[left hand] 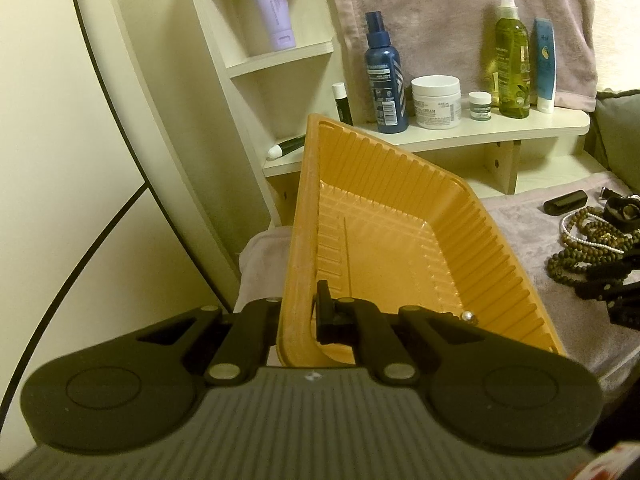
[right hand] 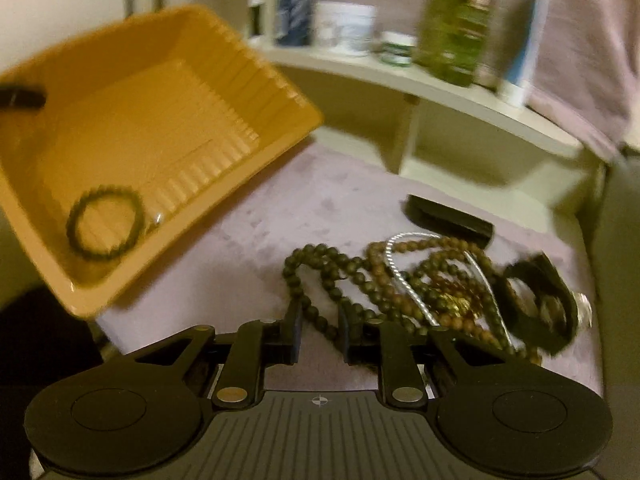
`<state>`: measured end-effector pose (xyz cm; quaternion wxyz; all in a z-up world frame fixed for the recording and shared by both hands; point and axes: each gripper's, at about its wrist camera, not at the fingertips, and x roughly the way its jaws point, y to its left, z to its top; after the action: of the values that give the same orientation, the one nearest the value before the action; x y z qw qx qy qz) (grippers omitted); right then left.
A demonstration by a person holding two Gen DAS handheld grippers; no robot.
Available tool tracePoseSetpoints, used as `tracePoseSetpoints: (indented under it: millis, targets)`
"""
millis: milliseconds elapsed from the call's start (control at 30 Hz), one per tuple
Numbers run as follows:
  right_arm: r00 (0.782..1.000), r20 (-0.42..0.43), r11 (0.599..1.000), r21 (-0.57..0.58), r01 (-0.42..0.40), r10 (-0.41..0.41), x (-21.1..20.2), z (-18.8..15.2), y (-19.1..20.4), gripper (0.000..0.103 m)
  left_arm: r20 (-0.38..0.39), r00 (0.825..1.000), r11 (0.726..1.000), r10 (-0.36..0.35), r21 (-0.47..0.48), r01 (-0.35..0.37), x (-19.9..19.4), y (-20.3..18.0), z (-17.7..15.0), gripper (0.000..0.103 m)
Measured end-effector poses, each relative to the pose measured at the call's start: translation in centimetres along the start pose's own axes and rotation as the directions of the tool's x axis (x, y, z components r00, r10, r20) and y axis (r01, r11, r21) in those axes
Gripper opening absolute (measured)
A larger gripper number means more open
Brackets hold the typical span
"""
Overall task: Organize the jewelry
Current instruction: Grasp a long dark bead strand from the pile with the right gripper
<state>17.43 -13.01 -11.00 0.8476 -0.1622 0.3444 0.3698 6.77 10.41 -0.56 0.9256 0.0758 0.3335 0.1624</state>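
My left gripper [left hand: 298, 320] is shut on the near wall of an orange plastic tray [left hand: 400, 240] and holds it tilted up. In the right wrist view the tray [right hand: 132, 132] holds a dark bead bracelet [right hand: 106, 222] and a small silvery piece [right hand: 158, 220]; a small pearl [left hand: 466, 315] shows in the left wrist view. My right gripper [right hand: 319, 330] is open and empty, its fingers just above the near edge of a jewelry pile [right hand: 420, 288]: brown and dark bead strands, a white pearl strand, a black watch [right hand: 536, 304]. The pile also shows in the left wrist view [left hand: 588, 244].
The work surface is a mauve towel [right hand: 280, 216]. A black flat case [right hand: 448, 220] lies behind the pile. A cream shelf [left hand: 460, 136] behind carries bottles, jars and tubes. A round mirror frame [left hand: 120, 128] stands at the left.
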Motion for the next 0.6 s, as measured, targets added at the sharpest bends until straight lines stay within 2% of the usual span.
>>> tracePoseSetpoints:
  millis: [100,167,267,433,600]
  targets:
    - [0.999,-0.015,0.999,-0.024,-0.038,0.038,0.2,0.2,-0.4,0.019,0.000,1.000,1.000,0.001,-0.002,-0.001,0.1,0.0,0.0,0.004]
    - [0.997,-0.025,0.998,-0.010,-0.068,0.068,0.3,0.4,-0.6,0.007,0.000,1.000,1.000,0.002,-0.004,-0.002,0.1,0.0,-0.1,0.004]
    - [0.996,-0.023,0.996,0.029,-0.082,0.083,0.1,0.5,-0.6,0.007,-0.002,1.000,1.000,0.001,-0.005,-0.001,0.2,0.0,0.0,0.004]
    - [0.988,0.079,0.975,0.163,-0.148,0.136,-2.5,1.3,-1.3,0.006,-0.003,1.000,1.000,0.001,-0.007,-0.001,0.2,0.0,-0.1,0.004]
    - [0.969,0.196,0.960,0.203,-0.193,0.153,-6.1,4.0,-2.6,0.006,-0.003,1.000,1.000,-0.001,-0.011,0.001,0.2,0.1,-0.1,0.004]
